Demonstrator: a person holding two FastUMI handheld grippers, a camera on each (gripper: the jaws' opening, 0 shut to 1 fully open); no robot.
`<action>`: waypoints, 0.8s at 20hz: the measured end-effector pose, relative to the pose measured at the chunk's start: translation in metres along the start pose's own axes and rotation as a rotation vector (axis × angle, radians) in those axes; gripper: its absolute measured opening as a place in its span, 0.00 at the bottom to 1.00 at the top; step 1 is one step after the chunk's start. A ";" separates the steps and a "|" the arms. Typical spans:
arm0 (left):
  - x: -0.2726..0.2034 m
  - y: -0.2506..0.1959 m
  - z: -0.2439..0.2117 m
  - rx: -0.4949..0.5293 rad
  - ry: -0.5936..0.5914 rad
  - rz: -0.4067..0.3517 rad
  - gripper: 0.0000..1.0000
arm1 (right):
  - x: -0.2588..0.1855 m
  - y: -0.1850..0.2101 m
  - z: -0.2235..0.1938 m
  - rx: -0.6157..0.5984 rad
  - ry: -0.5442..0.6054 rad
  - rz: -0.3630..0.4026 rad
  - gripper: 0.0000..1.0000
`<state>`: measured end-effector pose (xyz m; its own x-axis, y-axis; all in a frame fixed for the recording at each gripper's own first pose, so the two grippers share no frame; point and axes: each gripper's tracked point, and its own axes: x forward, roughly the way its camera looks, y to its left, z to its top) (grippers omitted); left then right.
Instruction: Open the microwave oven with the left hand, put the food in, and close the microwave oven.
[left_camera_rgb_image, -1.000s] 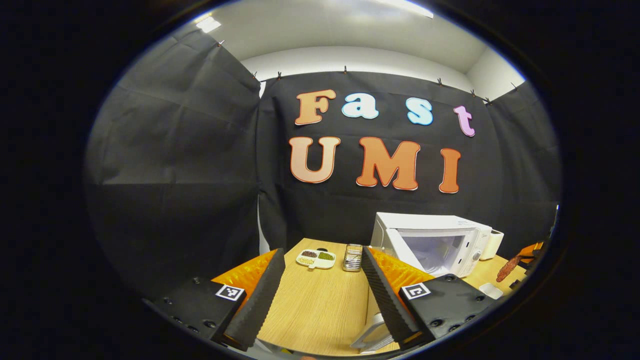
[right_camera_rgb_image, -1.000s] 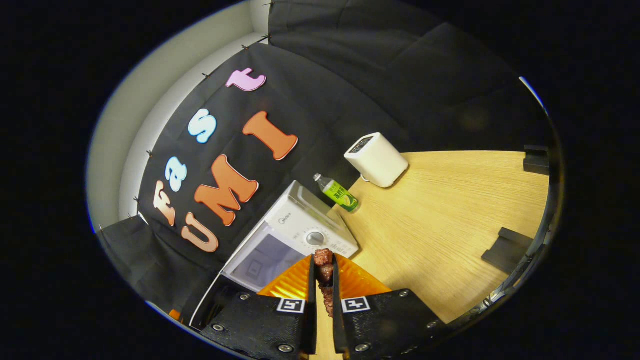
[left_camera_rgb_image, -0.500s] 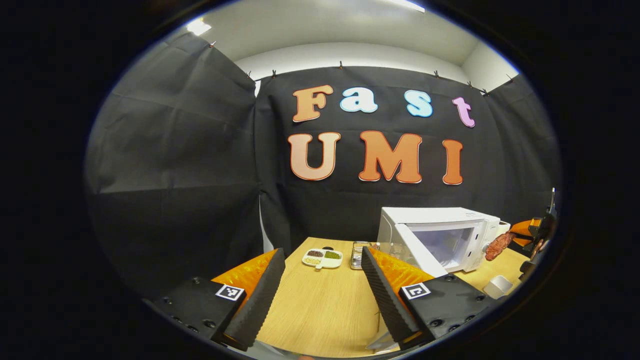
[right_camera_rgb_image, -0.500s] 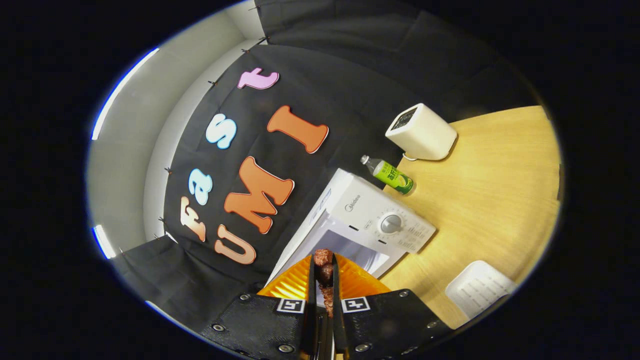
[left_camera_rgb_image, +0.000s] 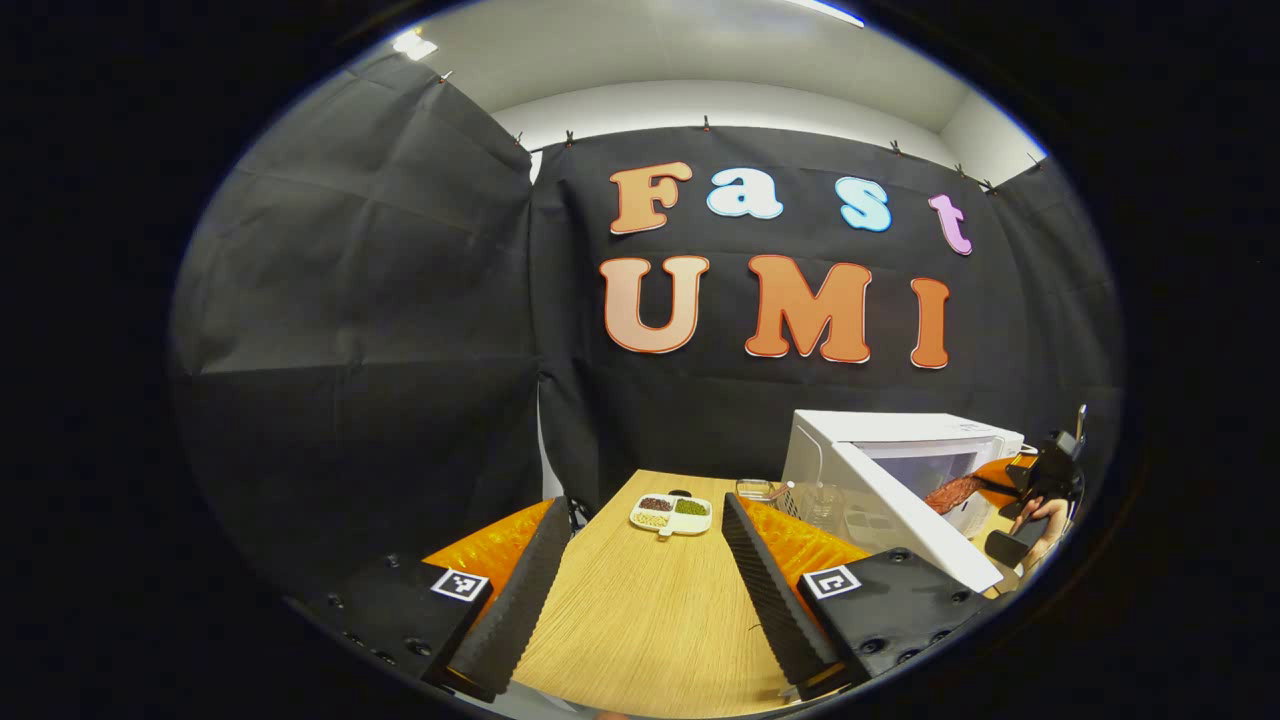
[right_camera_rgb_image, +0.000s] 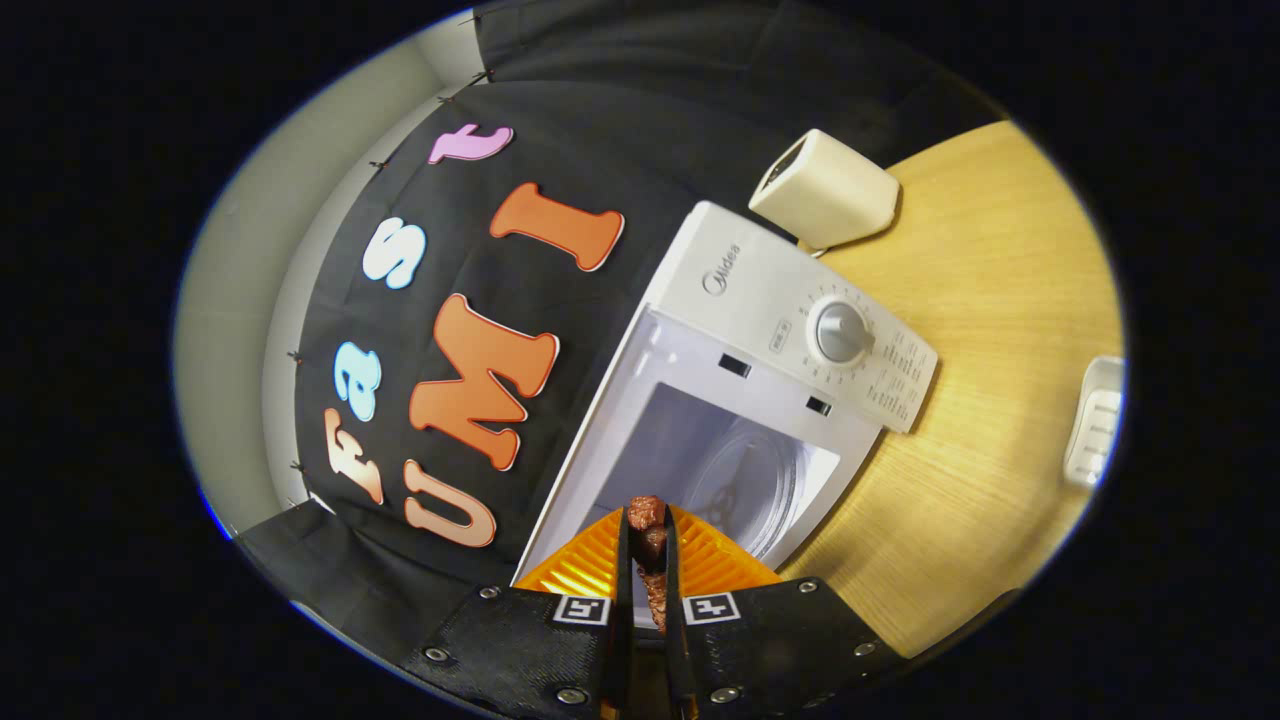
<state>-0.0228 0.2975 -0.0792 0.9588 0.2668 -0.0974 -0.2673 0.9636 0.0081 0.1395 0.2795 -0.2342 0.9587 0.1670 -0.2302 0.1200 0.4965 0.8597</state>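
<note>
The right gripper (right_camera_rgb_image: 645, 545) has both fingers pressed on a piece of brown meat (right_camera_rgb_image: 648, 522), held just in front of the open cavity of the white microwave (right_camera_rgb_image: 800, 290), whose glass turntable (right_camera_rgb_image: 745, 480) lies beyond the fingertips. The left gripper (left_camera_rgb_image: 640, 560) hangs empty with its fingers spread wide above the wooden table (left_camera_rgb_image: 650, 620). Beyond it stand a divided dish (left_camera_rgb_image: 670, 514) and the microwave's swung-out door (left_camera_rgb_image: 900, 520).
</note>
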 end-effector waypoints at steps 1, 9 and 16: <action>0.003 0.004 -0.003 0.002 0.003 0.006 0.94 | 0.013 -0.001 -0.007 0.005 0.000 -0.010 0.12; 0.020 0.024 -0.007 -0.007 0.011 0.019 0.94 | 0.078 -0.024 -0.023 0.061 -0.062 -0.096 0.12; 0.027 0.033 -0.014 -0.019 0.021 0.031 0.98 | 0.115 -0.034 -0.037 -0.008 -0.087 -0.184 0.13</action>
<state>-0.0074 0.3361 -0.0950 0.9477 0.2961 -0.1188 -0.2991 0.9542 -0.0077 0.2360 0.3132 -0.3071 0.9394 -0.0009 -0.3428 0.2934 0.5189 0.8029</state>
